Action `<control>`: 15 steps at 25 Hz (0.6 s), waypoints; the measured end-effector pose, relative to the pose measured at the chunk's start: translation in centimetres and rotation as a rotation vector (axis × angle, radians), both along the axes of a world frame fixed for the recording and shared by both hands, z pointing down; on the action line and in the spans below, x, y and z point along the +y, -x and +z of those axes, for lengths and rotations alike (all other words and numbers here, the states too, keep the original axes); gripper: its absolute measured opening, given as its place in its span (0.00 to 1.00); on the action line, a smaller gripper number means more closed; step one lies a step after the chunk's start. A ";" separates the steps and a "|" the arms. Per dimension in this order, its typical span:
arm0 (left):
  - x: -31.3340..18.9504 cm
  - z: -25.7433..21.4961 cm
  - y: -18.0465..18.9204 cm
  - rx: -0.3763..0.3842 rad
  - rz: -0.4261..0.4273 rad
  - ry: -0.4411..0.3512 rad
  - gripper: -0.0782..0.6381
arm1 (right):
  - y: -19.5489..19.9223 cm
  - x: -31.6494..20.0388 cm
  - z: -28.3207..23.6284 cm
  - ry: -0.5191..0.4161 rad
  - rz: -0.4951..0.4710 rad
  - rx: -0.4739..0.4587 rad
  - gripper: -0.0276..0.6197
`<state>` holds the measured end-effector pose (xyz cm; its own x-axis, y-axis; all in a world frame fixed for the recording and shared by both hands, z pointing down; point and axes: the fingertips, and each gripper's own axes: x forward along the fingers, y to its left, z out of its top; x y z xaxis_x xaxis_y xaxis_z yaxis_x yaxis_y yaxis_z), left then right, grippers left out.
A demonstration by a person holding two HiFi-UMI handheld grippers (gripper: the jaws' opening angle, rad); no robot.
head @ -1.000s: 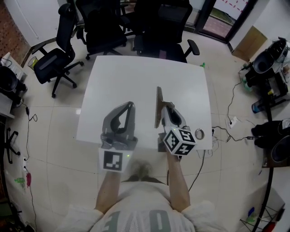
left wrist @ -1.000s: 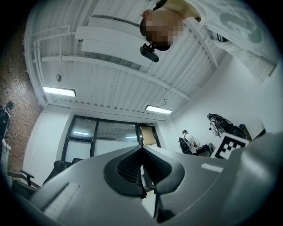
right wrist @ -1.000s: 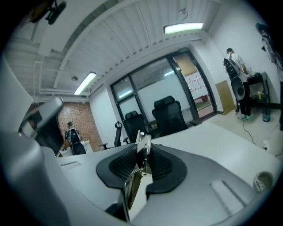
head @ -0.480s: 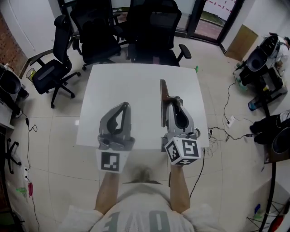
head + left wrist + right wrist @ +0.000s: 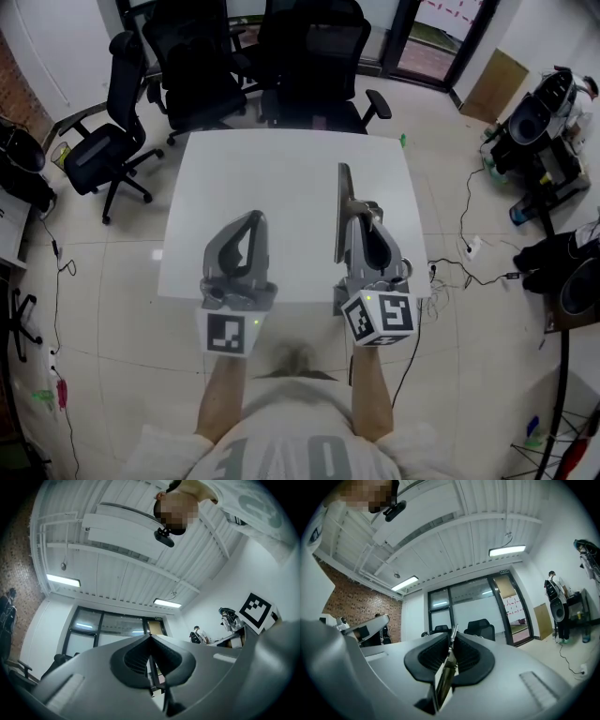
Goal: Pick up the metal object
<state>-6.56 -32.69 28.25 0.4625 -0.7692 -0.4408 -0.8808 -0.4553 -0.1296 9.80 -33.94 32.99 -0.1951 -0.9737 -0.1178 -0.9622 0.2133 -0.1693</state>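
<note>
left gripper (image 5: 253, 217), lower left-centre: jaws together, empty, held clear | right gripper (image 5: 364, 214), lower right-centre: jaws closing on thin metal object (image 5: 343, 211), upright between pads, likely tightening for lift | white table (image 5: 281, 159) beyond, mid-frame
</note>
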 end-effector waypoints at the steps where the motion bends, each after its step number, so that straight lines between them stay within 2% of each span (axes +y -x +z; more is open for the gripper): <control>1: 0.1 0.0 0.1 0.004 0.004 0.002 0.11 | 0.1 0.3 -0.3 -0.004 0.000 0.001 0.11; 9: 1.0 0.7 0.2 0.031 0.045 0.027 0.11 | 0.3 2.7 -1.1 0.000 0.014 -0.002 0.11; 15: 2.8 1.5 1.1 0.042 0.039 0.052 0.11 | 0.8 4.9 -1.3 -0.001 0.011 -0.018 0.11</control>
